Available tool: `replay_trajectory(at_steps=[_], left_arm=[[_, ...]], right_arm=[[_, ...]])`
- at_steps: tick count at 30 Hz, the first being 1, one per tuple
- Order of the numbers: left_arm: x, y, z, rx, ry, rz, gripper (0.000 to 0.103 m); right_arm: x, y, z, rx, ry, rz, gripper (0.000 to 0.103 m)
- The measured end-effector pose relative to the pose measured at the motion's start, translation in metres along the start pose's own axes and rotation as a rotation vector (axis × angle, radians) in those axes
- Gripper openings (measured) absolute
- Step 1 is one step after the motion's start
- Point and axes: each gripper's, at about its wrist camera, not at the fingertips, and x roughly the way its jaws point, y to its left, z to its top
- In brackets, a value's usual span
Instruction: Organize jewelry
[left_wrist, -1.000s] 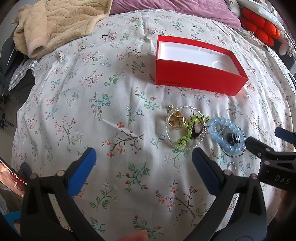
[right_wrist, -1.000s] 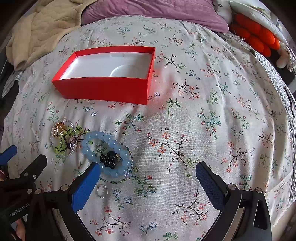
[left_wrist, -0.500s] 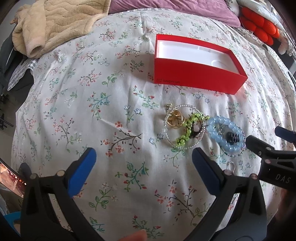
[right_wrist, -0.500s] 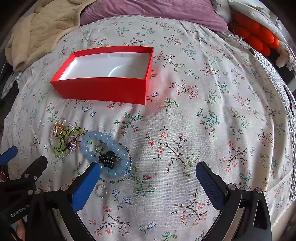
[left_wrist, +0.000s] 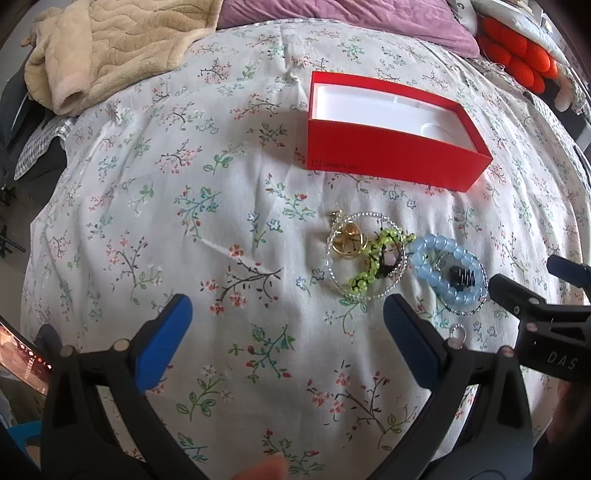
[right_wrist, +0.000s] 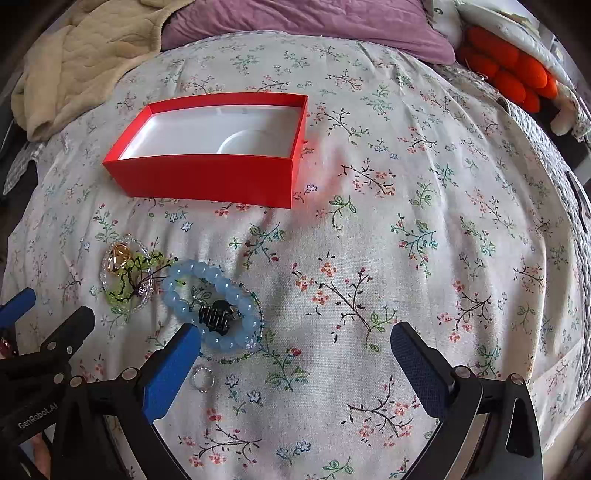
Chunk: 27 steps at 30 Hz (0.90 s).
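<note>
Lying on floral cotton bedspread (right_wrist: 406, 184), round glossy blue beaded bracelet (right_wrist: 210, 295).

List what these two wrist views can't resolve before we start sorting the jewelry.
- Red box print, left wrist view: too blurred to read.
- Small ring, left wrist view: partly behind a left gripper finger; whole in the right.
- Green beads and clear bracelet: overlapping; tangled or not, unclear.
- Screen, left view: cut by edge.

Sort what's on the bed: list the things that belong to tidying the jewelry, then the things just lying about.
For the job:
red box
blue bead bracelet
green bead bracelet
gold ring
small silver ring
black hair clip

Lying about:
beige blanket
purple pillow
orange plush
</note>
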Motion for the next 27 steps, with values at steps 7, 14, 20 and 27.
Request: replay_trajectory(at_steps=[7,14,20,27], left_arm=[[-0.002,0.001,0.001,0.001,-0.005,0.013,0.103],[-0.008,0.003,0.004,0.037,-0.006,-0.018,0.103],[-0.010,0.010,0.013,0.044,0.011,-0.046,0.103],[-0.005,0.023,0.024,0.017,0.054,-0.169,0.103]], right_arm=[[-0.002,0.001,0.001,-0.007,-0.002,-0.004,0.103],[-0.004,0.001,0.001,-0.011,0.005,0.019,0.103],[0.000,-0.001,0.002,-0.007,0.042,0.055,0.103],[0.002,-0.007,0.012,0.027,0.079,0.147,0.103]])
